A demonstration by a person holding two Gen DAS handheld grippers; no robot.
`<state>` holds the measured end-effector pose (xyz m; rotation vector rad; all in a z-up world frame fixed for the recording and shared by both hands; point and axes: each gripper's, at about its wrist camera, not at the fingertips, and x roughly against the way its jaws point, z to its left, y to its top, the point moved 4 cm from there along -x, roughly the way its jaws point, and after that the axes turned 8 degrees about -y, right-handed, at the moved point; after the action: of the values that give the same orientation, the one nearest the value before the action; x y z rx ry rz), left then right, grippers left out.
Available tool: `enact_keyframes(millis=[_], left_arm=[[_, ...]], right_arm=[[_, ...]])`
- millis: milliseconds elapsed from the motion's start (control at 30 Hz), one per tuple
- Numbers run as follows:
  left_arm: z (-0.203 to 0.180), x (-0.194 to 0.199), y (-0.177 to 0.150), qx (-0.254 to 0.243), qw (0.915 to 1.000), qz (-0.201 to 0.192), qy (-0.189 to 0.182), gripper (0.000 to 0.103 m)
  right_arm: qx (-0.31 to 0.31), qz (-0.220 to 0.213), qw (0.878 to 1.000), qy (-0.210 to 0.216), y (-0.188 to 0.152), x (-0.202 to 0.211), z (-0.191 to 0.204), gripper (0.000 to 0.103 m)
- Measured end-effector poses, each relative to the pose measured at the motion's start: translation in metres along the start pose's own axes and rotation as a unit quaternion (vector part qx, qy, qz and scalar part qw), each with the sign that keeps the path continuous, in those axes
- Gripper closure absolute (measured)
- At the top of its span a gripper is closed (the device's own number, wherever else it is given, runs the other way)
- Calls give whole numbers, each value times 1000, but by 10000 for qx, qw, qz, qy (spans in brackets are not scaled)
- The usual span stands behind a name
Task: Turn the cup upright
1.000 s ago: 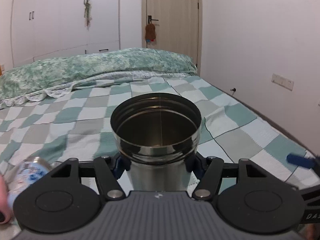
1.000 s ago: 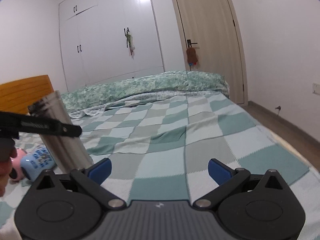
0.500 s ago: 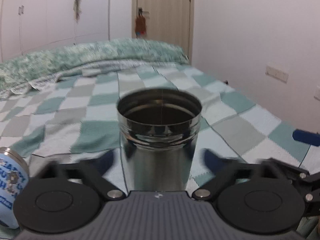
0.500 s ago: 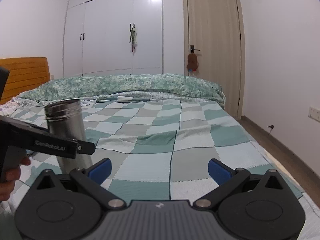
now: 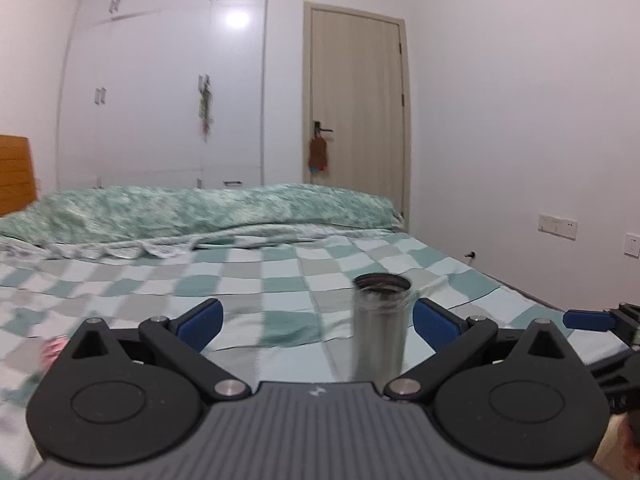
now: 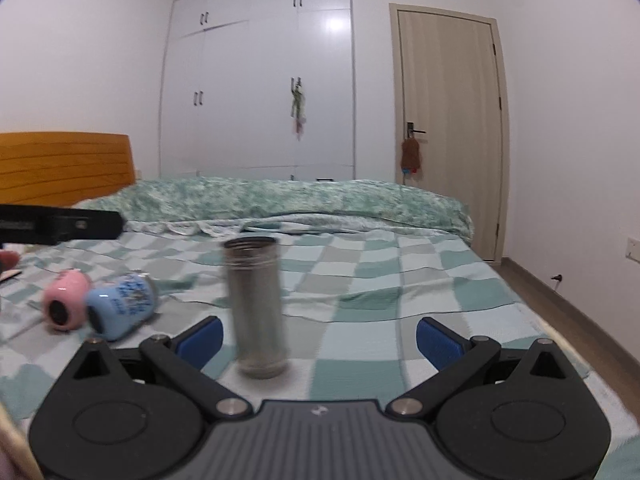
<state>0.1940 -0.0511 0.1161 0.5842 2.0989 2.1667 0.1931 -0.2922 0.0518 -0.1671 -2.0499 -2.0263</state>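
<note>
- Both hand-held grippers are seen with their jaws spread wide and nothing between the pads: the left gripper (image 5: pixel 316 320) is held clear of the steel cup (image 5: pixel 380 326), and the right gripper (image 6: pixel 318 338) is likewise clamped on nothing.
- The steel cup (image 6: pixel 256 306) is stood upright, mouth up, on the checked blanket (image 6: pixel 420 280) near the foot of the bed, touched by neither gripper; the flip is judged to be done.
- In the left wrist view the cup is placed just inside the right blue pad (image 5: pixel 434 326), so a sideways swing of that gripper is judged the likeliest cause of a knock.
- A tall, narrow, smooth body is set on a soft, creased cover; its footing is judged poor, and a press on the mattress close by could be enough for it to be tipped.
- The right gripper's left blue pad (image 6: pixel 200 338) is seen near the cup's lower body, so a forward push or a closing of those jaws could also topple it.
- If it is tipped, it is expected to roll readily, being round and slick, perhaps toward the bed's edge.
- A blue printed can (image 6: pixel 120 308) and a pink cup-like object (image 6: pixel 66 300) are lain on their sides to the left, touching each other and apart from the steel cup; they could be struck by a rolling cup.
- Part of the left gripper (image 6: pixel 60 224) is seen as a dark bar above them.
- Both views are blurred, so fine contact cannot be judged.
</note>
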Motion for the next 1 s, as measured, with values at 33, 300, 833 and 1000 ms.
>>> enact_keyframes(millis=[33,300,833,1000], left_arm=[[5,15,-5,-17,10000,0,74,0],[30,90,-66,90,9984,292,480,0],[39,128,-153,210,9945,56,1020,0],[33,133,-156,86,9939,-148,1093,0]], right_arm=[[-19,1,10000,53,-4,7,7,0],[-87,-90,9998,120,-39,50,43,0],[460,-353,9982,-184,-110,90,77,0],[434,-584,9971,-243,-110,98,76,0]])
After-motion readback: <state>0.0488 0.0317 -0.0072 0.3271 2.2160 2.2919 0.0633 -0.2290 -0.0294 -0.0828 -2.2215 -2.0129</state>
